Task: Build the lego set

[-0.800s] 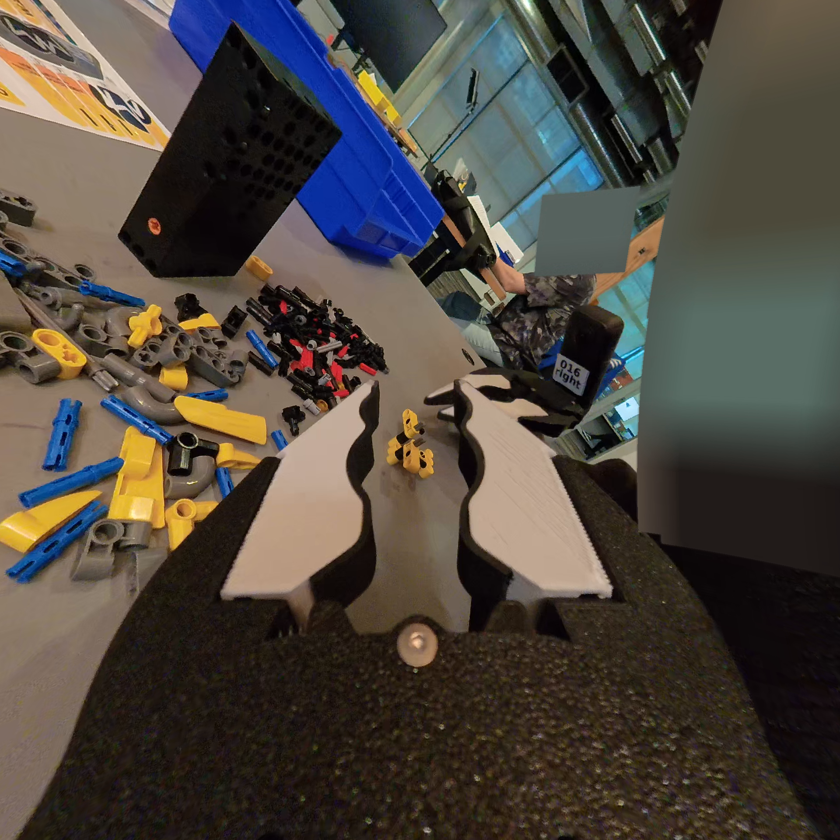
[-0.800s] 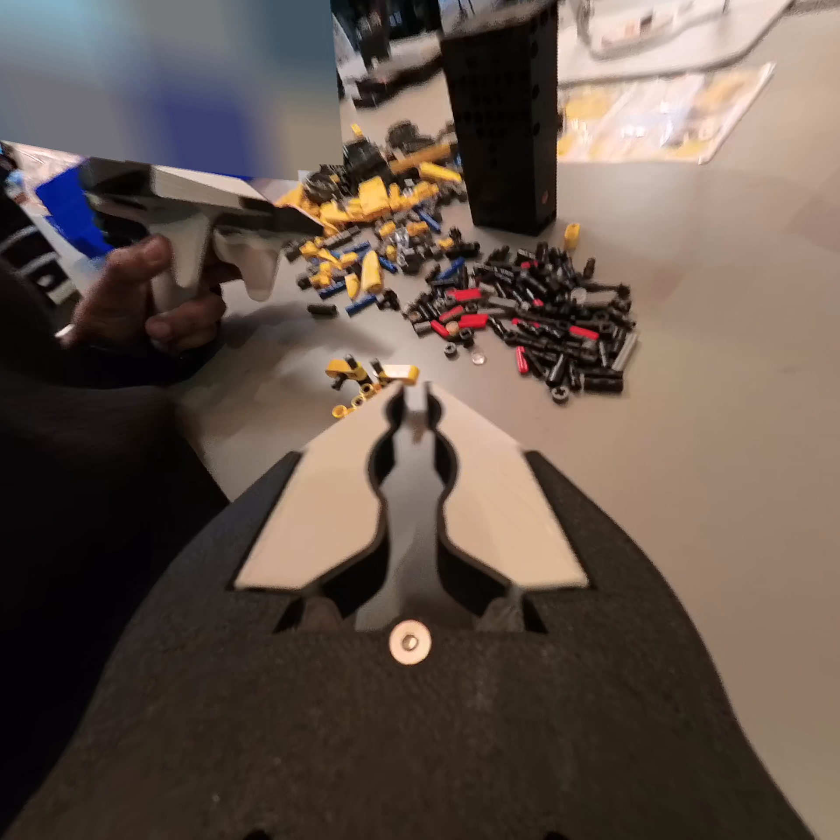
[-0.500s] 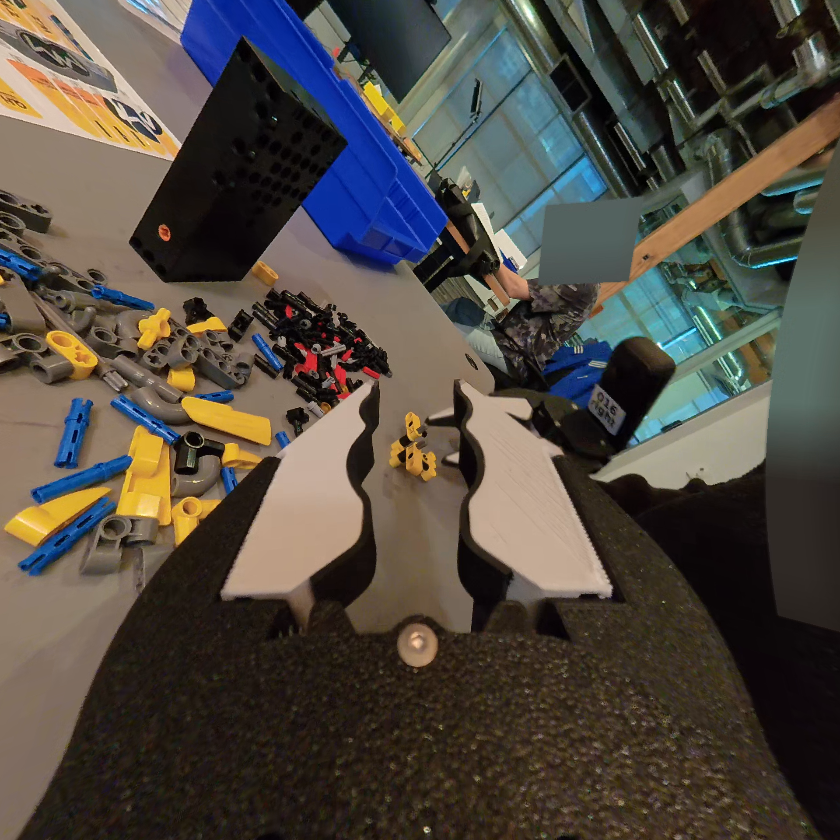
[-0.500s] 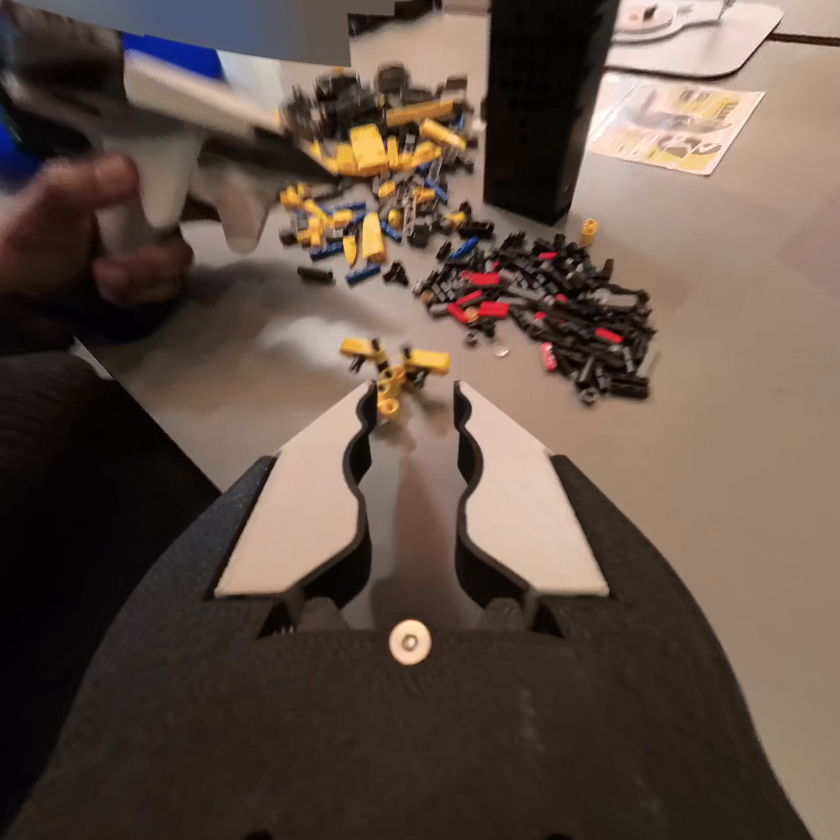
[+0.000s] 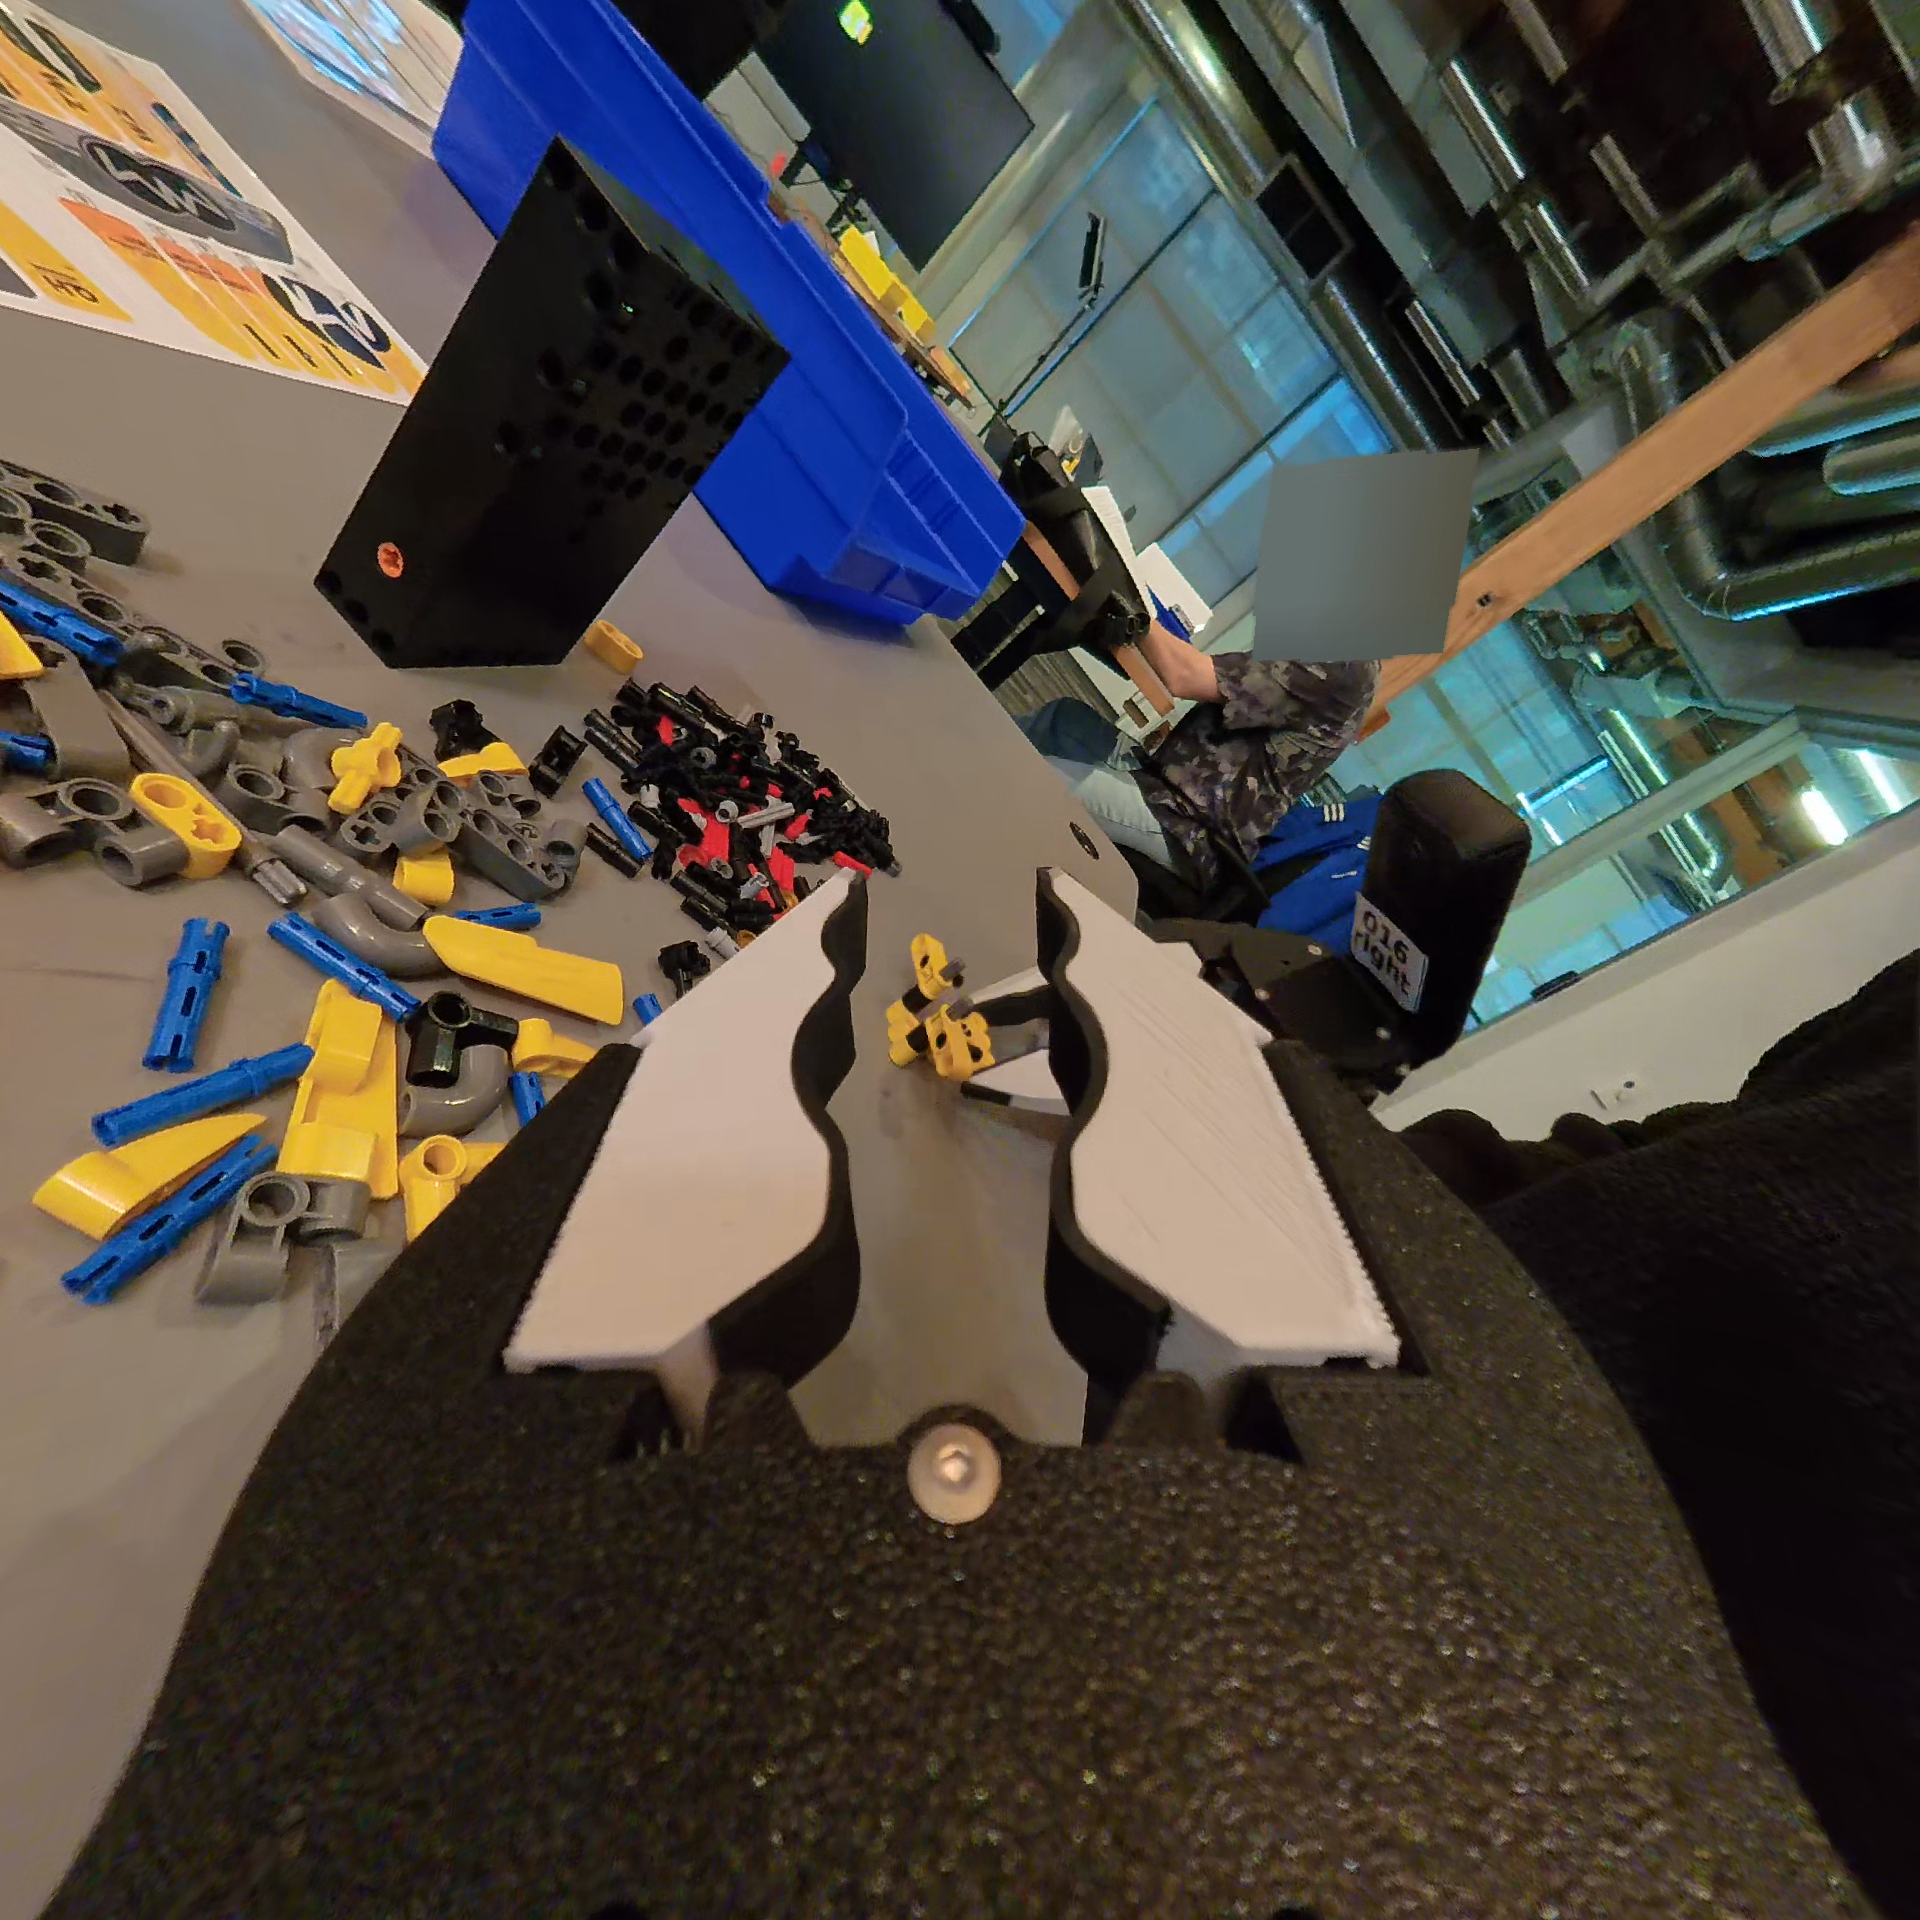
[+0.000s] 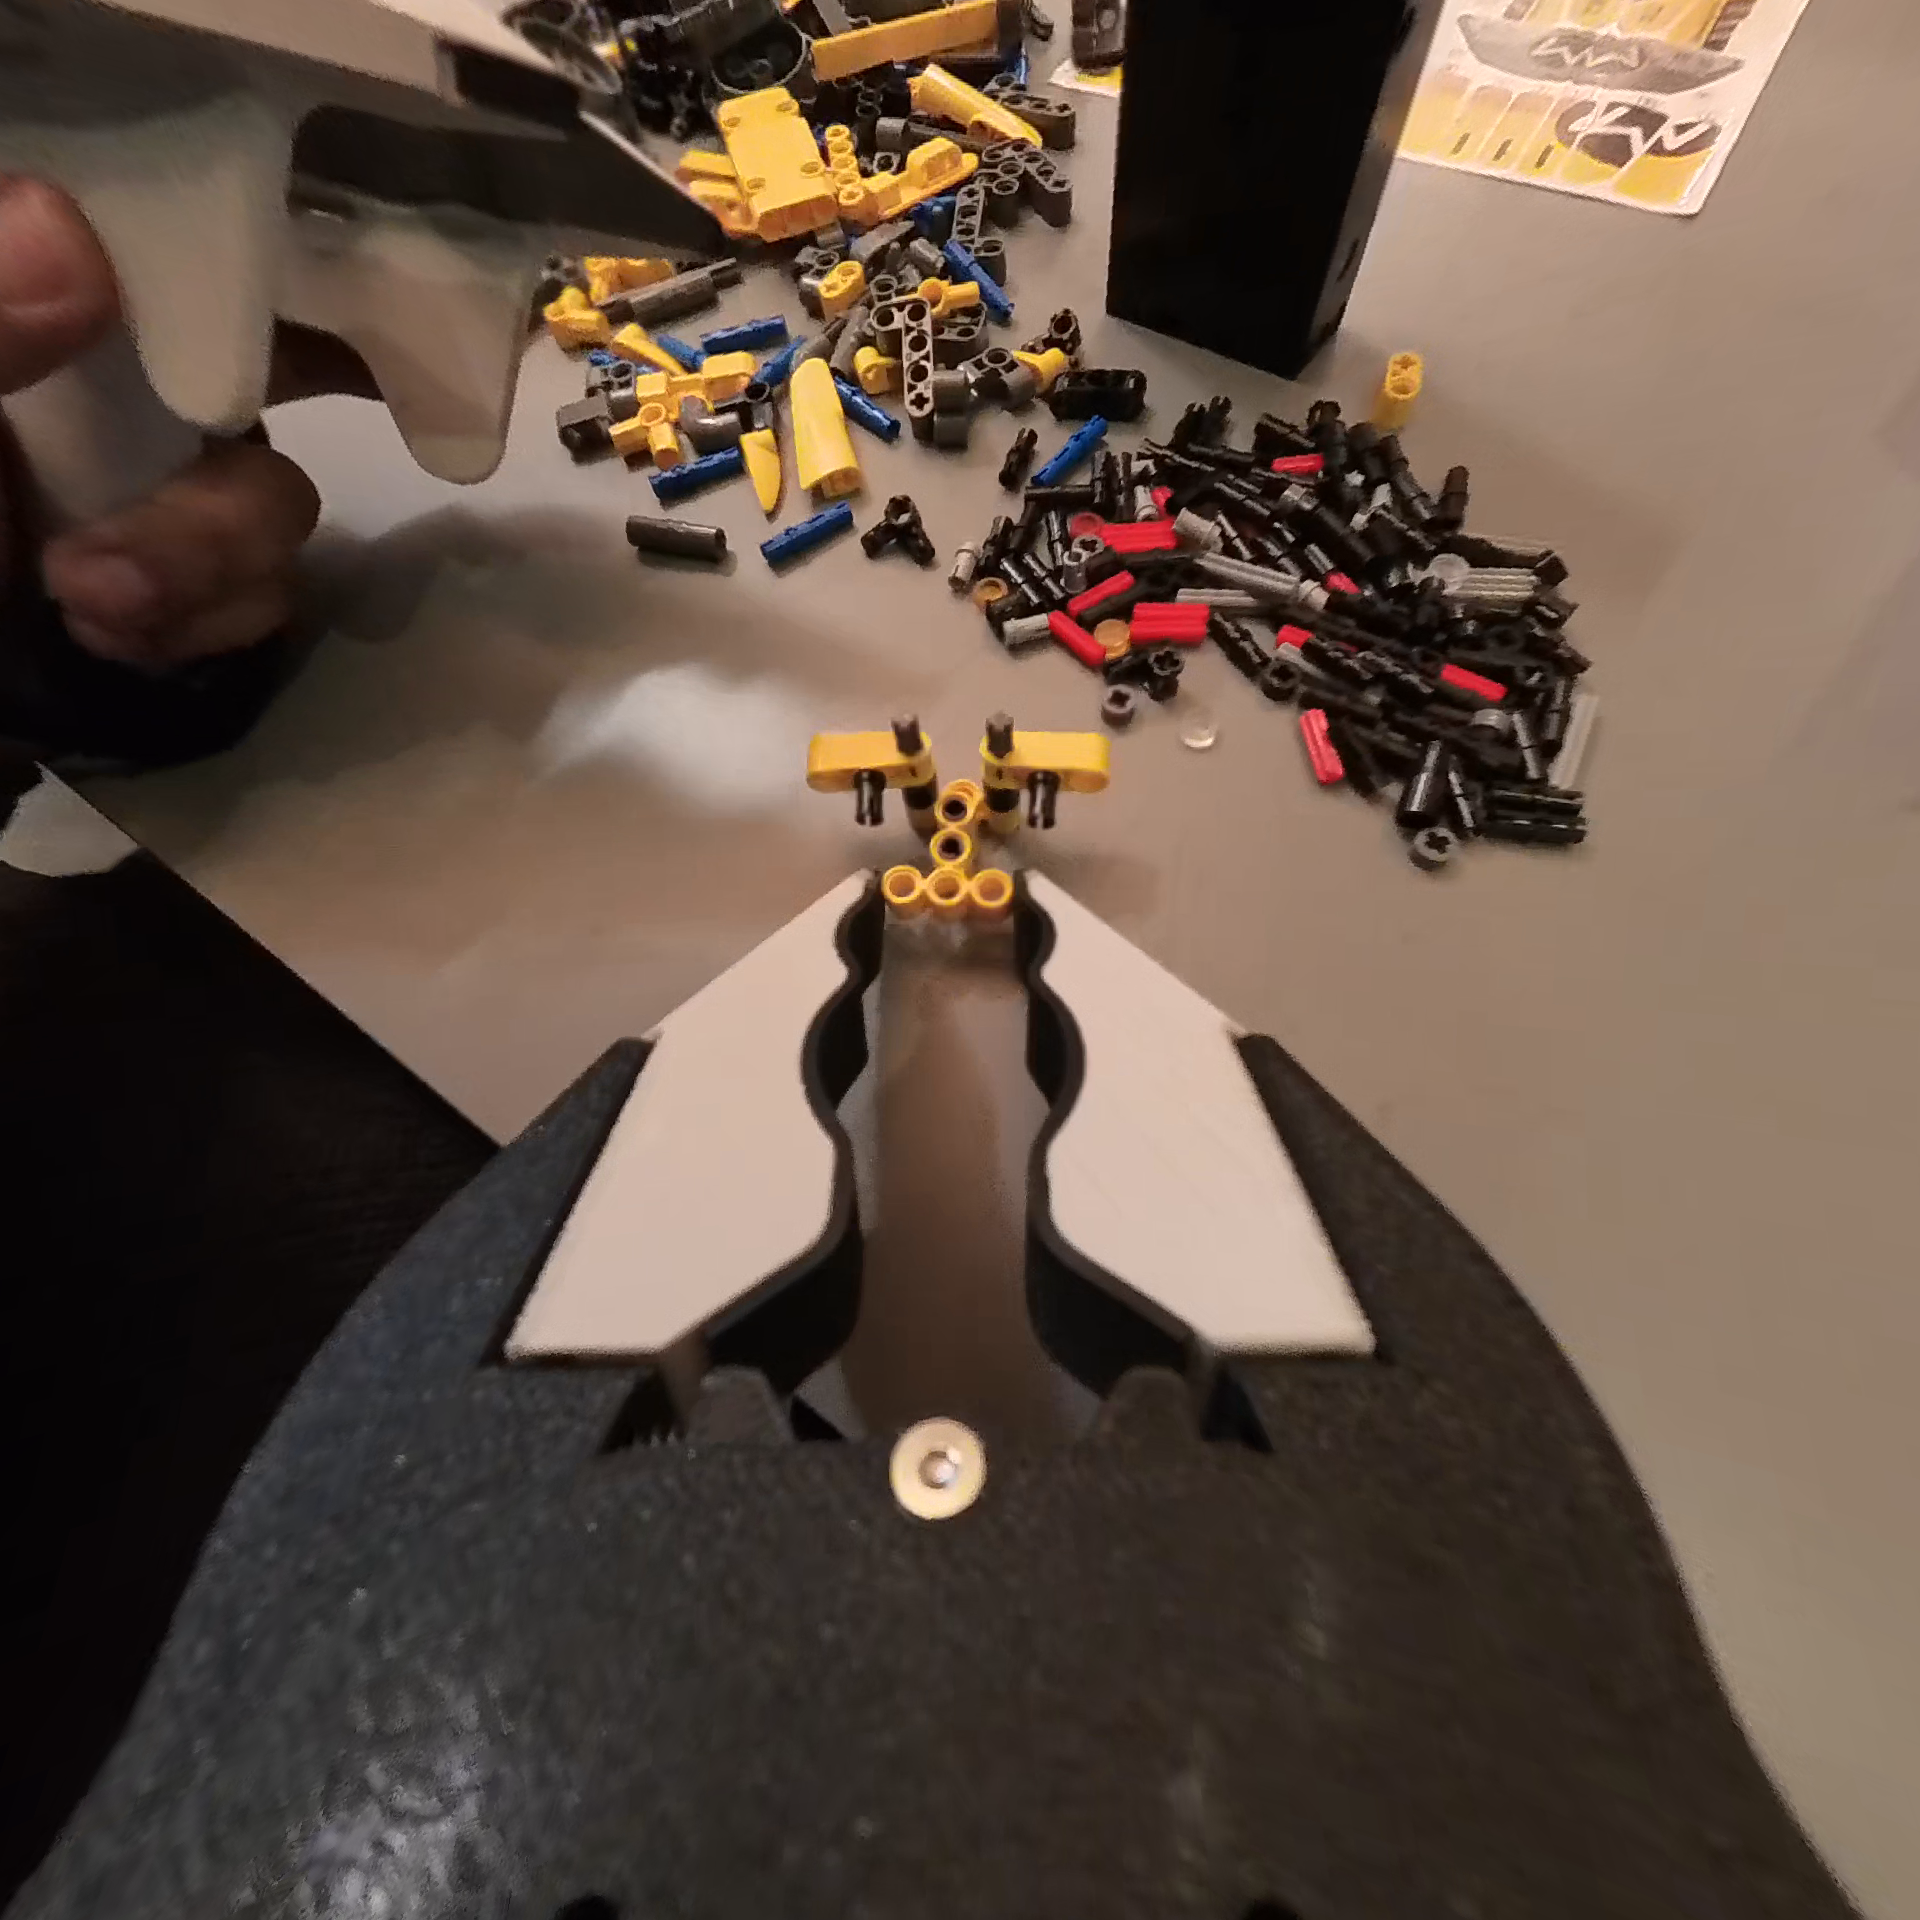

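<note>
A small yellow assembly with black pins (image 6: pixel 951 810) lies on the grey table (image 6: pixel 1455 1039). My right gripper (image 6: pixel 945 883) has its fingertips against both ends of the assembly's three-hole yellow base, jaws narrowed onto it. In the left wrist view the assembly (image 5: pixel 935 1029) shows between my fingers, with the right gripper's fingers (image 5: pixel 1003 1003) on either side of it. My left gripper (image 5: pixel 951 883) is open and empty, held above the table just short of the assembly. It also shows blurred at the upper left of the right wrist view (image 6: pixel 416 208), held by a hand (image 6: pixel 156 540).
A black perforated block (image 5: pixel 551 436) stands behind a pile of black and red pins (image 6: pixel 1299 592). Yellow, blue and grey parts (image 5: pixel 312 935) spread to the left. A blue bin (image 5: pixel 790 343) and a printed sheet (image 6: pixel 1558 94) lie farther back. A person (image 5: pixel 1247 769) sits past the table edge. Across from one pair of fingers to the other is roughly 12 centimetres.
My right gripper went from nearly shut to open, moved forward to the yellow assembly, and narrowed around its base. My left gripper stayed open and shifted only slightly.
</note>
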{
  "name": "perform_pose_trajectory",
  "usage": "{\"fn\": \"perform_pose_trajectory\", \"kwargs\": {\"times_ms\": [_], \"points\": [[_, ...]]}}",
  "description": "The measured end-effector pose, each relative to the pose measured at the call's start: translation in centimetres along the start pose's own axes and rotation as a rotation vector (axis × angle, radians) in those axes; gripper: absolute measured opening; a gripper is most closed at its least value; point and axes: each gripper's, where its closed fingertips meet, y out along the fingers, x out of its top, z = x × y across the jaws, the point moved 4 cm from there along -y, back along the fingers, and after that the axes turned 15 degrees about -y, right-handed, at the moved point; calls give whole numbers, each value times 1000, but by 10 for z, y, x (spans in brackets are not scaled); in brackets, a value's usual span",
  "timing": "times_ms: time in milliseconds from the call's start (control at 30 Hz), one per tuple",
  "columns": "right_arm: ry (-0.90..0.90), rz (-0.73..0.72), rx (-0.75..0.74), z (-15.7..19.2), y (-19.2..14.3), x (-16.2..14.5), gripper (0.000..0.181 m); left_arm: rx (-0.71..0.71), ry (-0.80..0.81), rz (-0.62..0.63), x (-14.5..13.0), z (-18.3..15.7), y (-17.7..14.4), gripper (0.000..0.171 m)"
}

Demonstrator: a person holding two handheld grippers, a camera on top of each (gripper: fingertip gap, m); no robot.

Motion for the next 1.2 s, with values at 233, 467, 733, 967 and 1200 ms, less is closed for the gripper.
{"fn": "perform_pose_trajectory", "kwargs": {"times_ms": [233, 467, 733, 967, 1200], "points": [[64, -60, 57, -3, -3, 2, 24, -1, 2, 3, 0, 0, 0, 32], [79, -151, 92, -3, -9, 10, 24, -4, 1, 6, -1, -1, 1, 32], [-12, -276, 73, -9, -22, 31, 24, -15, 11, 9, -1, -2, 1, 32], [-199, -443, 61, -7, -32, 64, 24, -117, -13, -1, 0, -11, -2, 32], [-188, -689, 322, 6, -47, 99, 24, -512, -71, -97, 10, -50, -20, 32]]}}
